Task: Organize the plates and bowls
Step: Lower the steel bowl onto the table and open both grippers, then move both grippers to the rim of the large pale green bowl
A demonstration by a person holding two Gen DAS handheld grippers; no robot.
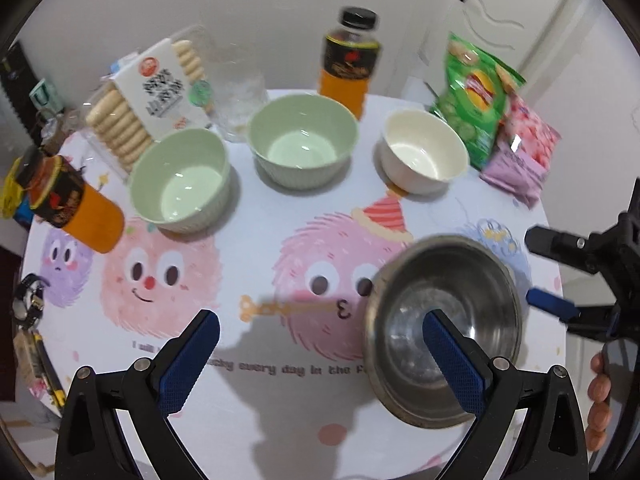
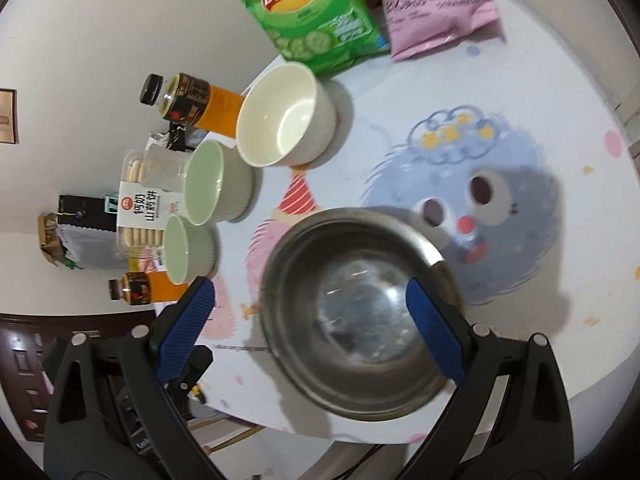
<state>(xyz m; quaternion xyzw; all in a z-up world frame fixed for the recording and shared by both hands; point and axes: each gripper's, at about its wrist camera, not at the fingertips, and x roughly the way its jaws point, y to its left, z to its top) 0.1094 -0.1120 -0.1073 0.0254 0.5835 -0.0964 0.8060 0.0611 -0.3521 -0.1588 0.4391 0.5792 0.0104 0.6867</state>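
Observation:
A steel bowl (image 1: pixel 444 320) stands on the round table at the near right; it also shows in the right wrist view (image 2: pixel 356 312). Two green bowls (image 1: pixel 182 178) (image 1: pixel 302 138) and a white bowl (image 1: pixel 424 150) stand in a row farther back; the right wrist view shows them too (image 2: pixel 188 248) (image 2: pixel 214 182) (image 2: pixel 282 114). My left gripper (image 1: pixel 320 344) is open and empty, its right finger over the steel bowl. My right gripper (image 2: pixel 312 316) is open, its fingers straddling the steel bowl; from the left wrist view it (image 1: pixel 540 272) is at the right edge.
Two orange drink bottles (image 1: pixel 348 64) (image 1: pixel 72 204), a biscuit box (image 1: pixel 148 96), a clear glass (image 1: pixel 240 92), a green chip bag (image 1: pixel 476 96) and a pink snack bag (image 1: pixel 520 152) ring the back of the cartoon tablecloth (image 1: pixel 248 248). Table edge is close at the front.

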